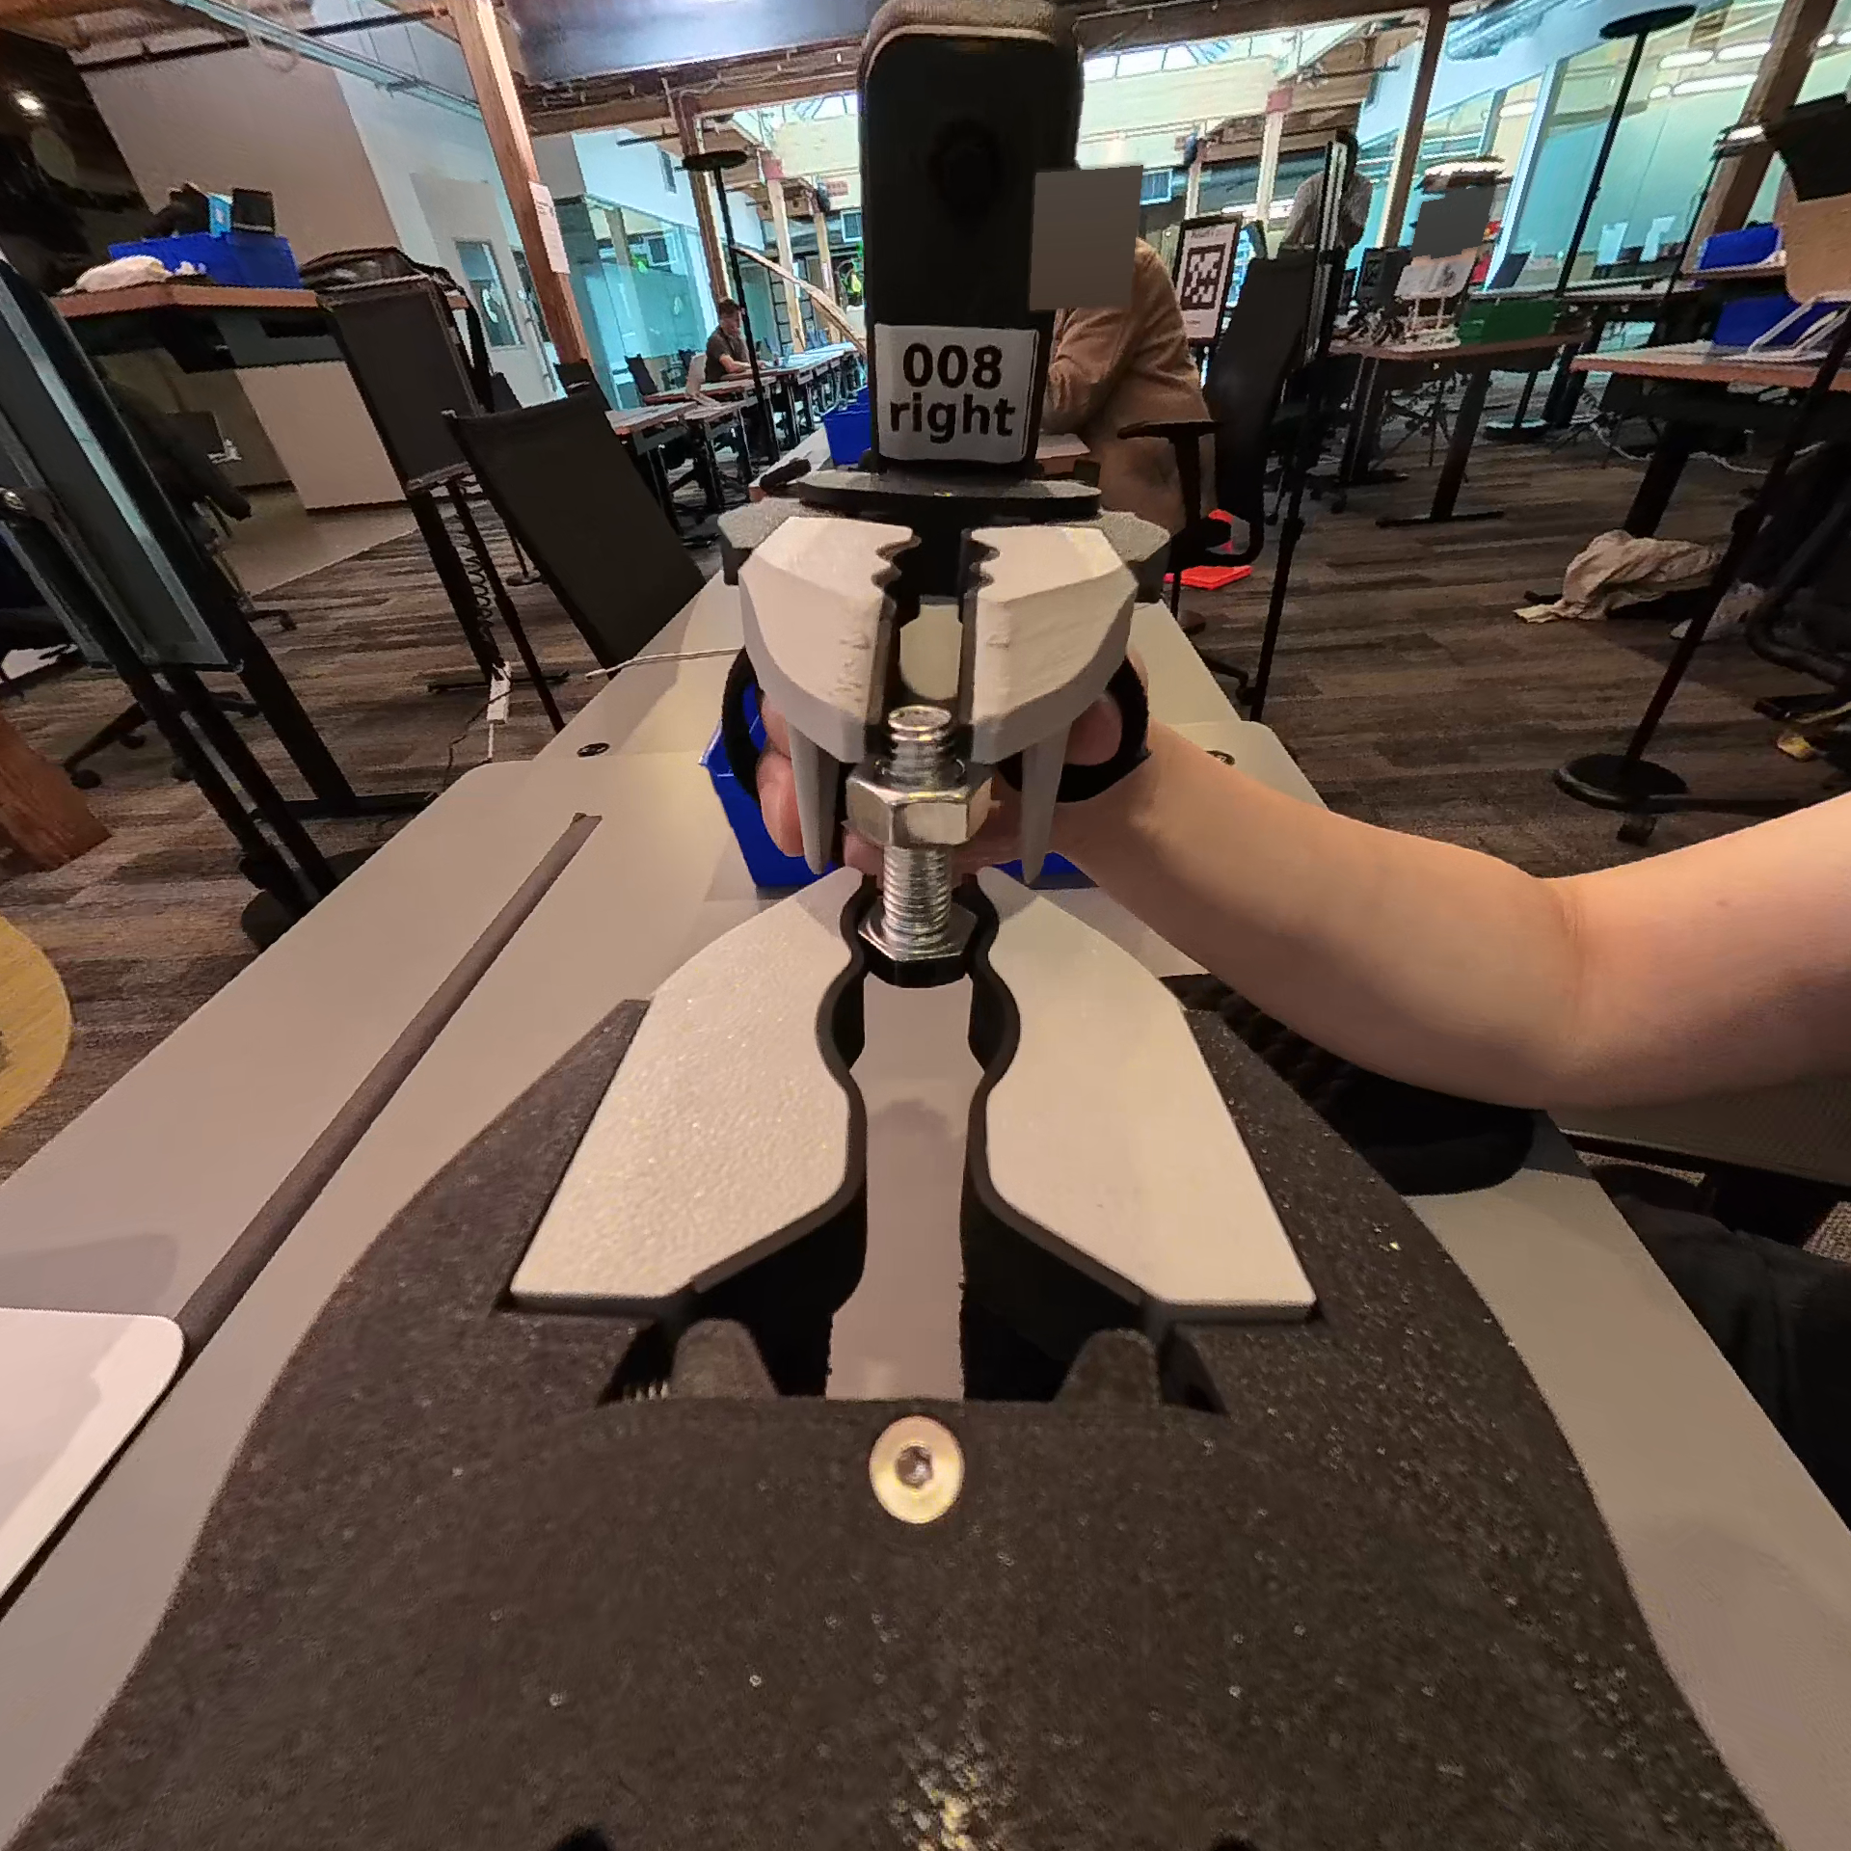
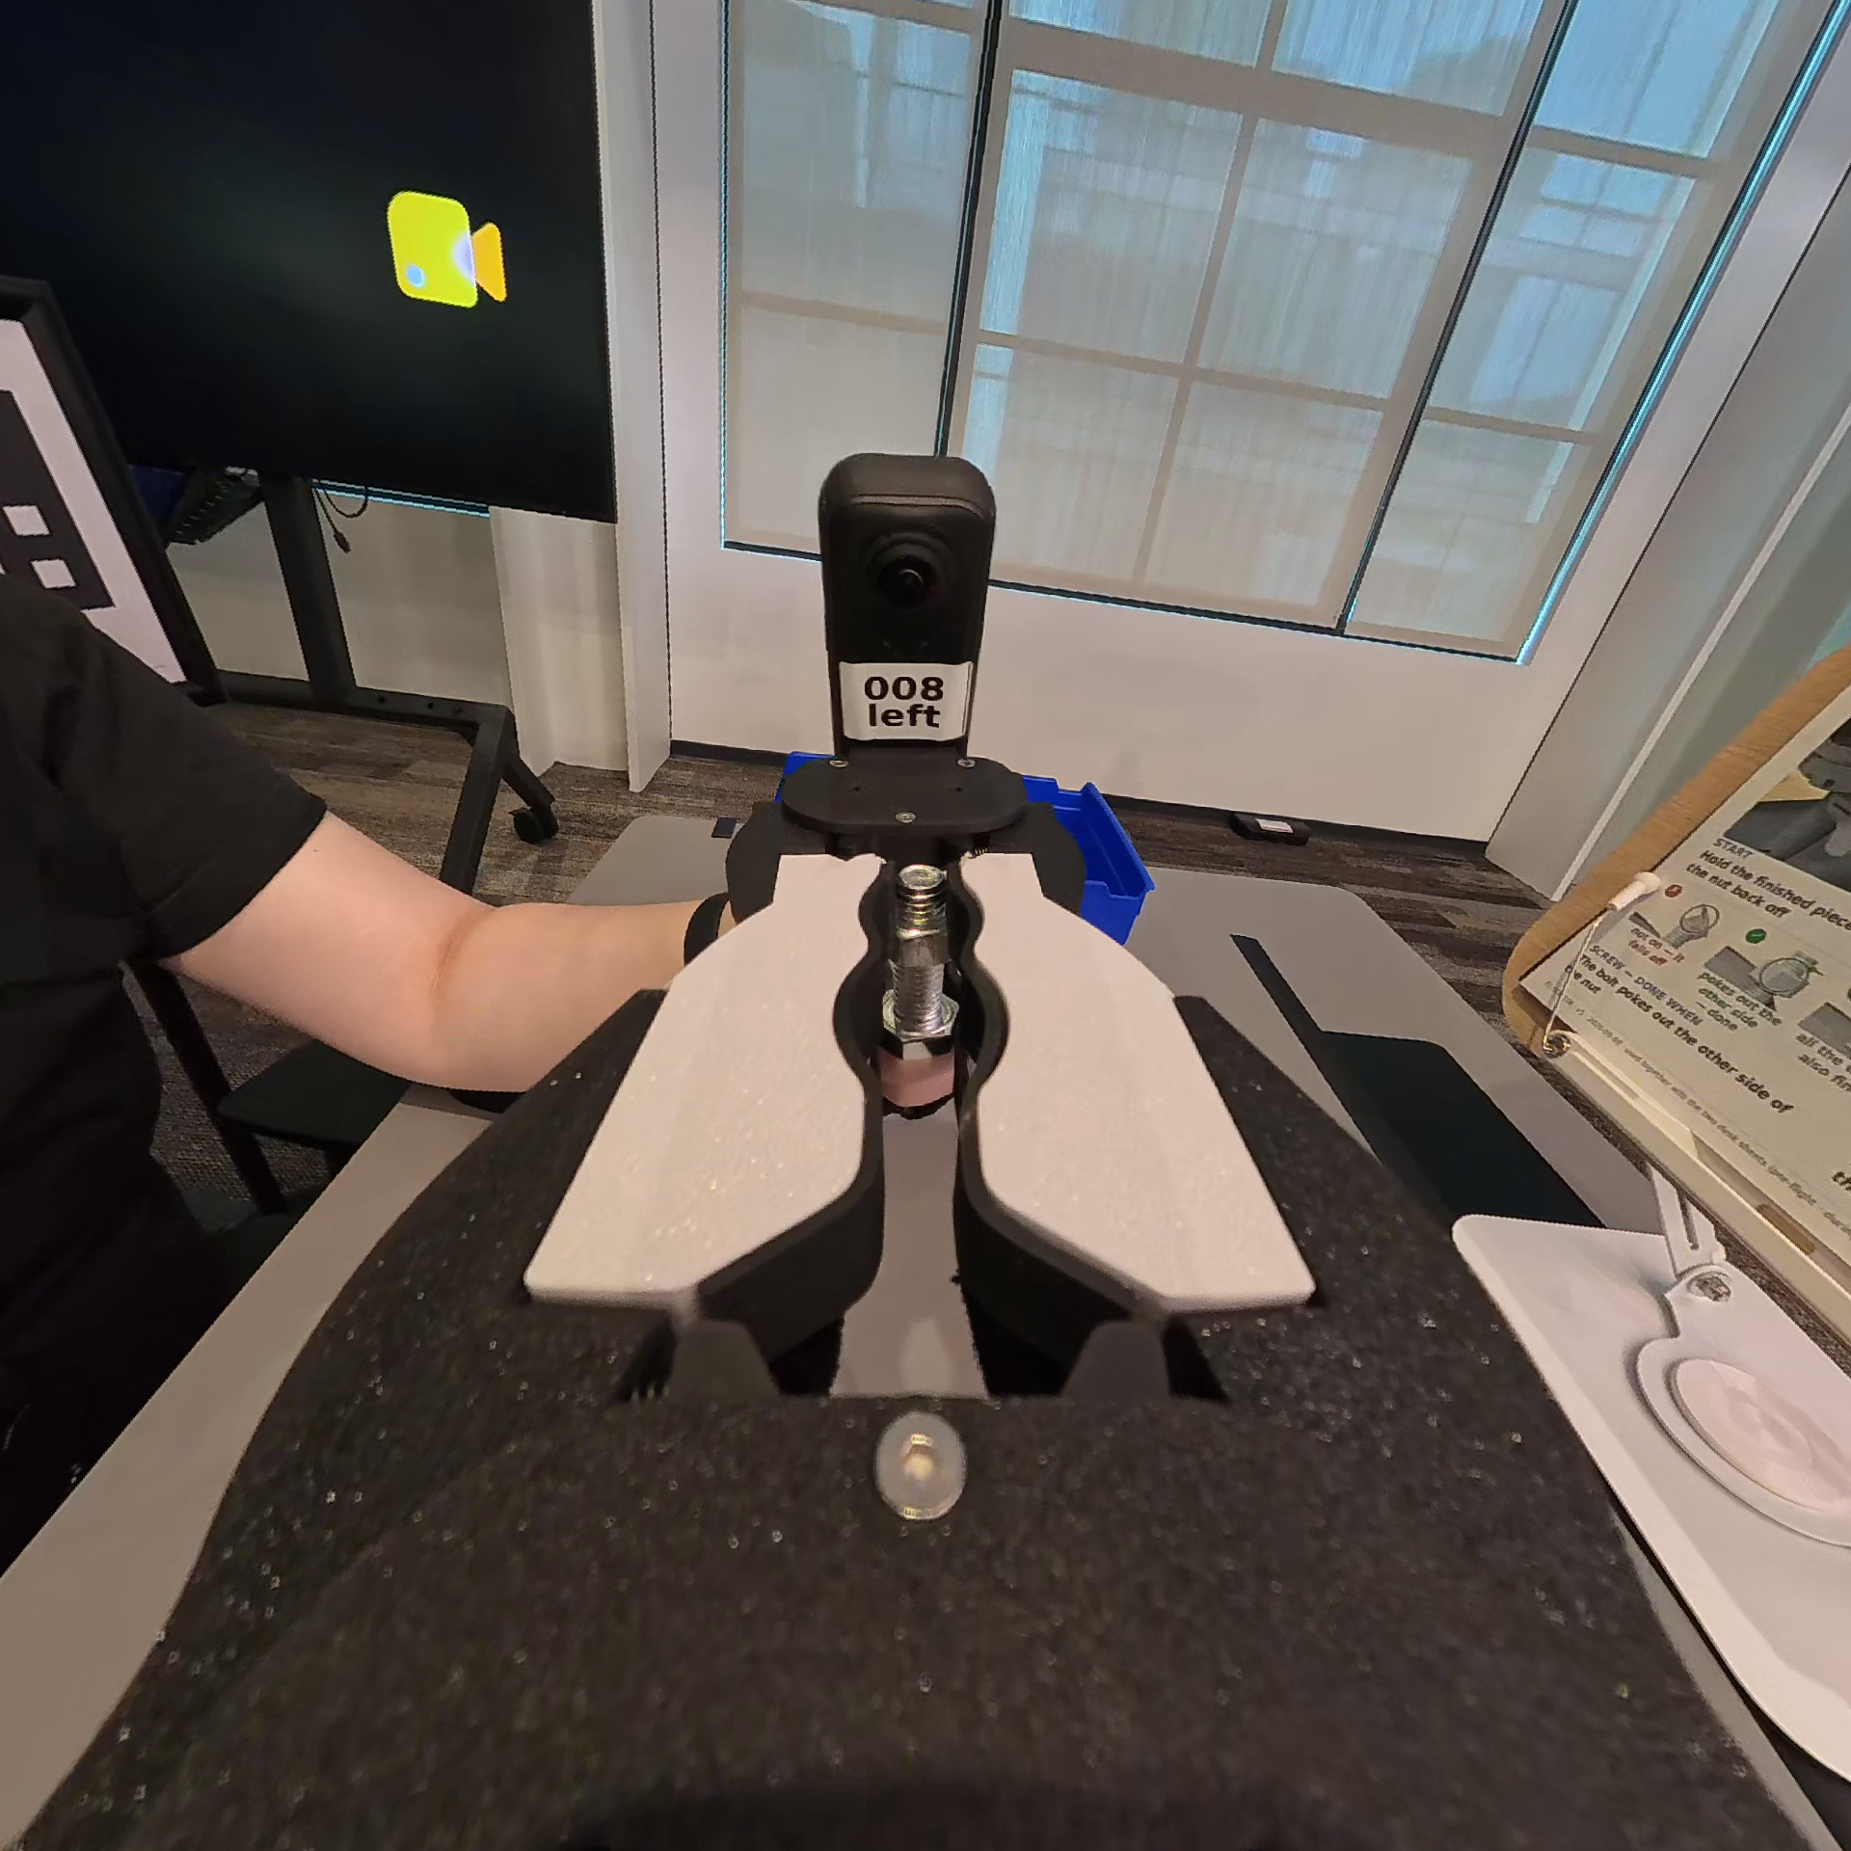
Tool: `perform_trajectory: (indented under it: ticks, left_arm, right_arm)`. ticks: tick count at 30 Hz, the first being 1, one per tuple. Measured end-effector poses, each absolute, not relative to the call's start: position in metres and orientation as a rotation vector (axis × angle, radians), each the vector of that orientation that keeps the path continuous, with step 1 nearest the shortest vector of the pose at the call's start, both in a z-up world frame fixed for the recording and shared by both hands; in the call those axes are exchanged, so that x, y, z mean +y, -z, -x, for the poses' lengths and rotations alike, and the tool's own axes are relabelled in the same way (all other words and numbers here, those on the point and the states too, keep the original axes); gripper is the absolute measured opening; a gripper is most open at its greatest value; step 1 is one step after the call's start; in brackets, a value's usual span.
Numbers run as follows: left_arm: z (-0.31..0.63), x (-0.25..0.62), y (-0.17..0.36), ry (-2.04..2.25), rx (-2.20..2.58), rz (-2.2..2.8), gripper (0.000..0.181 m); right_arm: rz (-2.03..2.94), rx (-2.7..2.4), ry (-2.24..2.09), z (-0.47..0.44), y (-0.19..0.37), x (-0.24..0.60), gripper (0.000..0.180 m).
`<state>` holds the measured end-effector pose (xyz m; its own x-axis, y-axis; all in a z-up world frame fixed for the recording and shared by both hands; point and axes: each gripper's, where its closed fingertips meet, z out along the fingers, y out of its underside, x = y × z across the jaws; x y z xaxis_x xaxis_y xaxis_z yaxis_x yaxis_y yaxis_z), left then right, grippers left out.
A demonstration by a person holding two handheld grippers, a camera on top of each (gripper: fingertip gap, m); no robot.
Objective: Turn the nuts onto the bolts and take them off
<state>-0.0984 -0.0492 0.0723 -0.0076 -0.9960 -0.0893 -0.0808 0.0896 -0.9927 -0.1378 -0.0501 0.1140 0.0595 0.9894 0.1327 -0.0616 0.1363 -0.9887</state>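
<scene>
A silver bolt [image 1: 916, 891] is held in the air between my two grippers, which face each other tip to tip. My left gripper [image 1: 916, 927] is shut on the bolt's hex head. A silver nut [image 1: 916, 813] sits partway along the thread, with bare thread showing beyond it. My right gripper [image 2: 919, 881] lies along the bolt [image 2: 916, 952], and the nut [image 2: 919, 1017] sits in the rounded recess between its nearly closed fingers. The right gripper also shows in the left wrist view [image 1: 921, 741], and the left gripper in the right wrist view [image 2: 916, 861]. The pad contact on the nut is hidden.
A grey table [image 1: 351, 952] lies below. A blue bin [image 2: 1102, 861] stands on it behind the grippers. An instruction board [image 2: 1703, 1002] on a white stand [image 2: 1603, 1402] is at the right. A person's forearm [image 1: 1402, 952] reaches in. Office chairs and desks stand beyond. Some 5 cm of space lies between my two pairs of fingers.
</scene>
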Motion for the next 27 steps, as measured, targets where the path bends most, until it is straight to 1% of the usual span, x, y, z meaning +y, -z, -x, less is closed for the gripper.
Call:
perform_trajectory:
  ticks: [2, 3, 5, 6, 8, 15, 20, 27]
  left_arm:
    - [0.098, -0.048, -0.070, 1.116, 1.315, 1.230, 0.015]
    - [0.098, -0.044, -0.067, 1.101, 1.310, 1.253, 0.015]
    - [0.098, -0.037, -0.063, 1.066, 1.297, 1.291, 0.015]
    - [0.099, -0.034, -0.061, 1.057, 1.287, 1.310, 0.015]
    - [0.099, -0.025, -0.059, 1.037, 1.248, 1.341, 0.015]
    - [0.103, -0.008, -0.058, 0.992, 1.151, 1.400, 0.015]
    - [0.103, -0.009, -0.063, 1.010, 1.133, 1.389, 0.015]
    - [0.105, -0.008, -0.067, 1.012, 1.115, 1.379, 0.015]
  right_arm:
    - [1.091, -1.172, -1.094, 0.138, -0.113, -0.049, 0.009]
    - [1.090, -1.159, -1.078, 0.137, -0.114, -0.047, 0.013]
    - [1.088, -1.103, -1.037, 0.133, -0.120, -0.042, 0.028]
    - [1.095, -1.073, -1.018, 0.131, -0.123, -0.039, 0.031]
    - [1.157, -1.006, -0.977, 0.125, -0.125, -0.028, 0.031]
    - [1.348, -0.977, -0.936, 0.135, -0.103, -0.007, 0.038]
    - [1.394, -0.980, -0.902, 0.143, -0.095, -0.002, 0.037]
    - [1.353, -0.957, -0.945, 0.133, -0.101, -0.002, 0.033]
